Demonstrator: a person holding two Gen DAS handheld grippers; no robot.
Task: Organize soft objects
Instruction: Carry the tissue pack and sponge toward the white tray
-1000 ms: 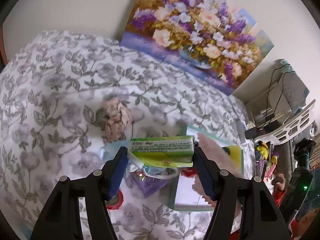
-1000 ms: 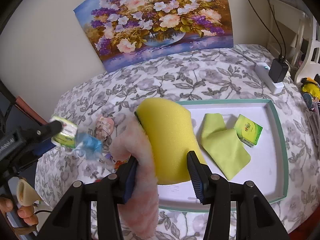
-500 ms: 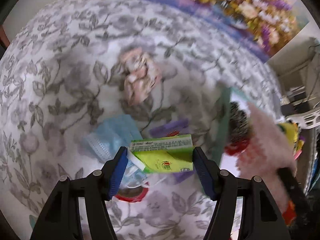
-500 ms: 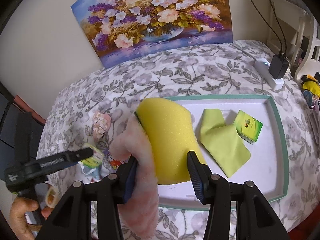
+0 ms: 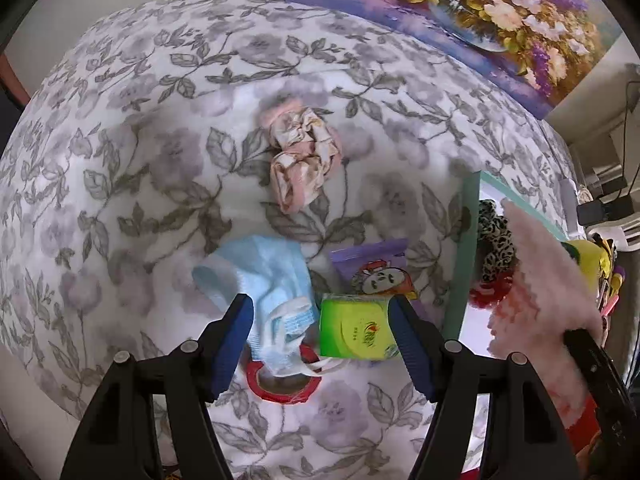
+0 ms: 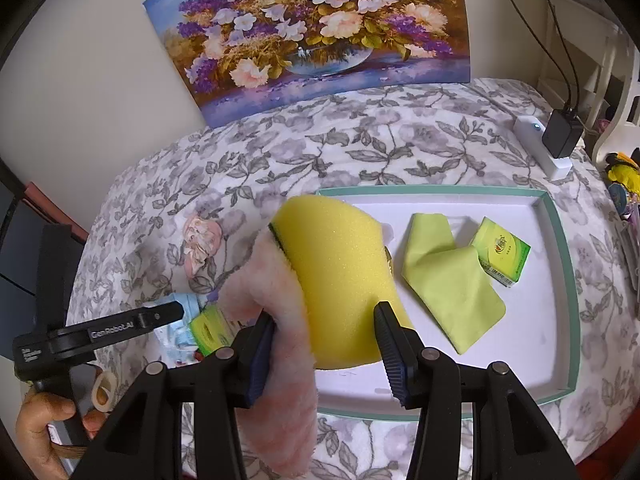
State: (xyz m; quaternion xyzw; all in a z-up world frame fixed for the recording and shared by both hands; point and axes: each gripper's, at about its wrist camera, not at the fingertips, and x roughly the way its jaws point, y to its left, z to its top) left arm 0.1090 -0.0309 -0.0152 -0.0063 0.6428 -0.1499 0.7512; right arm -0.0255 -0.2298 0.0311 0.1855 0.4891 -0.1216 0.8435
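My left gripper (image 5: 320, 304) points down at the flowered bedspread and its jaws are opening. A green tissue pack (image 5: 354, 328) sits between them against the right pad, apart from the left pad. Beside the pack lies a blue face mask (image 5: 260, 276), on a red tape roll (image 5: 280, 392). A crumpled pink cloth (image 5: 304, 156) lies farther up the bed. My right gripper (image 6: 324, 314) is shut on a yellow sponge (image 6: 336, 280) and a fluffy pink cloth (image 6: 280, 380), held over the left end of the white tray (image 6: 560, 260).
The tray holds a yellow-green cloth (image 6: 448, 280), a second green tissue pack (image 6: 502, 250) and a leopard scrunchie (image 5: 494, 232). A purple cartoon packet (image 5: 372, 268) lies by the tray rim. A flower painting (image 6: 320, 32) leans on the wall; a charger (image 6: 560, 136) sits at the right.
My left gripper tipped downward and sank to the bedspread with the tissue pack. The pack has turned and no longer spans both pads. The right gripper kept still.
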